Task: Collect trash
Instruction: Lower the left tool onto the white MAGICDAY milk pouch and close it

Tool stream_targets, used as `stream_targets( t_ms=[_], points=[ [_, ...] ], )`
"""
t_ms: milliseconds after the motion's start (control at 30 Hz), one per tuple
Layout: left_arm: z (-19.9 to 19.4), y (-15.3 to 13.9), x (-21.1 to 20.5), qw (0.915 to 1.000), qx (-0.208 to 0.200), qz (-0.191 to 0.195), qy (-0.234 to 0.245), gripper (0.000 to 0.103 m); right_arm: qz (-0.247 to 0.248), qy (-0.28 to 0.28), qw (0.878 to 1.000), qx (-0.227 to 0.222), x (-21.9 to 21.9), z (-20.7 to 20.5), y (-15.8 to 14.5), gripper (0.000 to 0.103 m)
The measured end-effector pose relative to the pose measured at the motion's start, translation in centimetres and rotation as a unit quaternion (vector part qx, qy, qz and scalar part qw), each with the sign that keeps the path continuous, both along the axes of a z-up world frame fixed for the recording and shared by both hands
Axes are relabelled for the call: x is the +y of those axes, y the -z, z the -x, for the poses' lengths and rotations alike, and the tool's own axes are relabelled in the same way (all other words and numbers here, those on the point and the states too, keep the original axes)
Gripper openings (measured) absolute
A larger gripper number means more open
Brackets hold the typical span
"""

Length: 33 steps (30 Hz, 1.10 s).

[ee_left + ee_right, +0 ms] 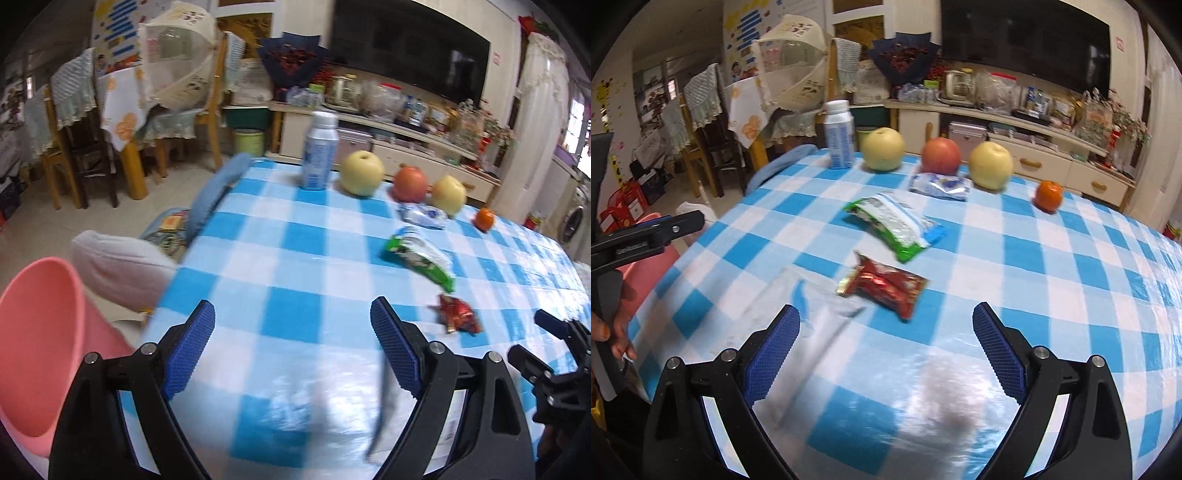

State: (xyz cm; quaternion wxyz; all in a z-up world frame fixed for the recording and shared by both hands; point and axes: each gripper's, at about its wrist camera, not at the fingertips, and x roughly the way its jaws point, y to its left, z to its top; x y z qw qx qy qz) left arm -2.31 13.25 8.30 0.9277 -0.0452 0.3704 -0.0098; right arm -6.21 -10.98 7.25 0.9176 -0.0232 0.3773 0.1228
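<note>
Three wrappers lie on the blue-checked tablecloth (1052,295): a red one (886,286), a green and white one (897,225) and a silver-blue one (940,184). My right gripper (886,314) is open just short of the red wrapper, nothing between its pads. A clear film (812,295) lies flat left of that wrapper. My left gripper (293,314) is open over the table's left part, empty. The red wrapper (458,314) and the green one (421,258) lie to its right. A pink bin (37,332) stands off the table's left edge.
Along the far edge stand a white and blue bottle (839,136), two yellow pears (882,149), a red apple (941,155) and a tangerine (1048,195). Chairs (66,155) and a cluttered sideboard (406,136) stand beyond. A hand (613,332) holds the left gripper.
</note>
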Motion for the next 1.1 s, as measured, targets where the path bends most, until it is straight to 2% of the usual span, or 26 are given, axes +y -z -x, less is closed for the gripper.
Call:
stream_targets(
  t_ms=[167,333,433,700,900,1100],
  points=[
    [-2.6,-0.8,-4.1,0.9993,0.003,0.015,0.035,0.087,0.001,0.028,0.999,0.015,-2.9,-0.9,0.1,0.094],
    [-8.2,-1.5,-10.5,0.9948,0.005,-0.022,0.099,0.087,-0.025,0.031,0.999,0.034,-4.6,-1.1,-0.1,0.094],
    [-12.3,-1.4,-13.9,0.9915,0.022,-0.015,0.127,0.087,-0.036,0.035,0.998,0.044,-5.6,-1.3,-0.1,0.094],
    [-21.7,1.7,-21.1,0.9895,0.076,0.003,0.123,0.087,-0.087,0.046,0.993,0.064,-8.4,-1.4,-0.2,0.094],
    [-26.1,4.3,-23.4,0.9897,0.104,-0.032,0.093,0.087,-0.106,0.049,0.992,0.056,-10.1,-0.9,-0.6,0.094],
    [-28.0,5.8,-23.8,0.9878,0.115,-0.059,0.087,0.087,-0.117,0.048,0.99,0.055,-10.9,-0.9,-0.6,0.094]
  ],
)
